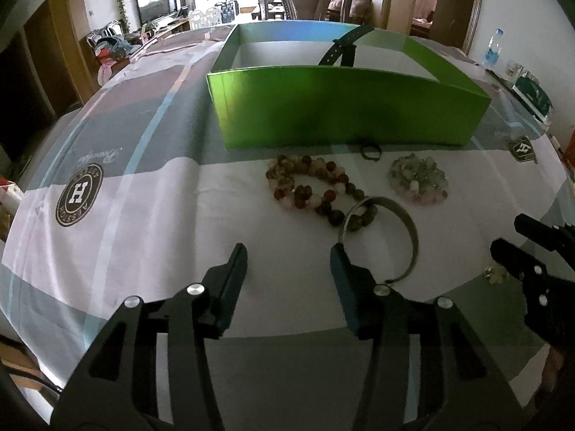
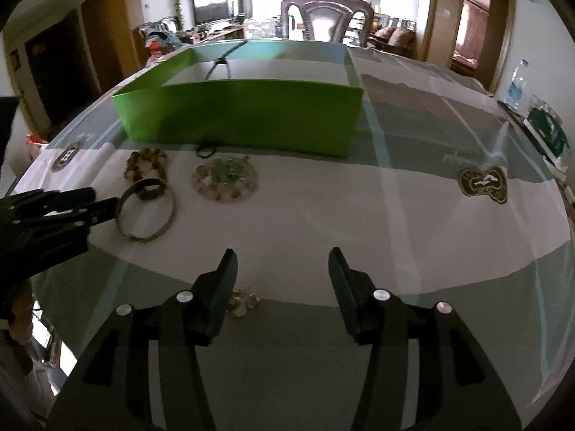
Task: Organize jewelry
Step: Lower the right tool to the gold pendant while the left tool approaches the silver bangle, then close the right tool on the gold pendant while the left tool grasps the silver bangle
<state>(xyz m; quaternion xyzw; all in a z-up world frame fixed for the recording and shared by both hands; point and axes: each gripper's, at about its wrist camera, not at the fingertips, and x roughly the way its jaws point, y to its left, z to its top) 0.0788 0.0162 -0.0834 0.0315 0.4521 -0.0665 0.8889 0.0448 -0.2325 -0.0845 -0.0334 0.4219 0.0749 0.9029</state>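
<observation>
L gripper [image 1: 289, 262] & R gripper [image 2: 282, 267] both abt half open, nothing held, over the tablecloth [image 1: 143, 233]. Green box [image 1: 352, 107] sits past the jewelry w/ a dark strap [image 1: 337, 48] already inside. Risk: L's right finger is just beside the metal bangle [image 1: 395, 237], which overlaps the brown bead bracelet [image 1: 309, 186]; closing there could drag both. Green bead bracelet [image 1: 418, 179] lies apart; small trinket [image 2: 244, 300] by R's left finger could get knocked.

Both wrist views look down toward the green box [image 1: 345, 107].

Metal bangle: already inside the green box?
No, the bangle lies on the tablecloth in front of the green box, beside the beads.
</observation>
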